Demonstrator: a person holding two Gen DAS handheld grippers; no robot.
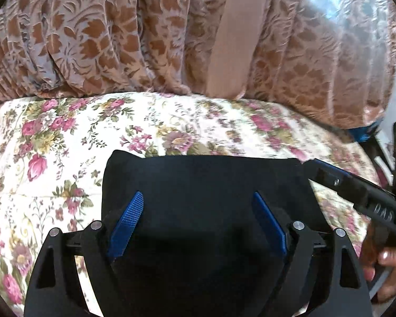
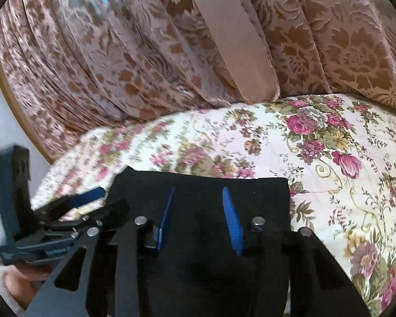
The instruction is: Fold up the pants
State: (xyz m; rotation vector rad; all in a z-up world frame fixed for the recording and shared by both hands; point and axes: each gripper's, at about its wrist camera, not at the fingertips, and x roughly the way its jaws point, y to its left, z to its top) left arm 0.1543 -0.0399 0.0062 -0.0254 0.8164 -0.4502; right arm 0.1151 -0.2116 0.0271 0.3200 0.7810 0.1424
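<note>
Careful: your left gripper (image 1: 198, 219) and right gripper (image 2: 198, 216) stand apart over the pants (image 1: 203, 179); closing shallow may catch only one layer.

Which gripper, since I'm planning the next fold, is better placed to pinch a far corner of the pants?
Probably right: the left wrist view shows the right gripper's open tips at the pants' far right corner. The left gripper, also open, sits farther back along the left edge.
</note>
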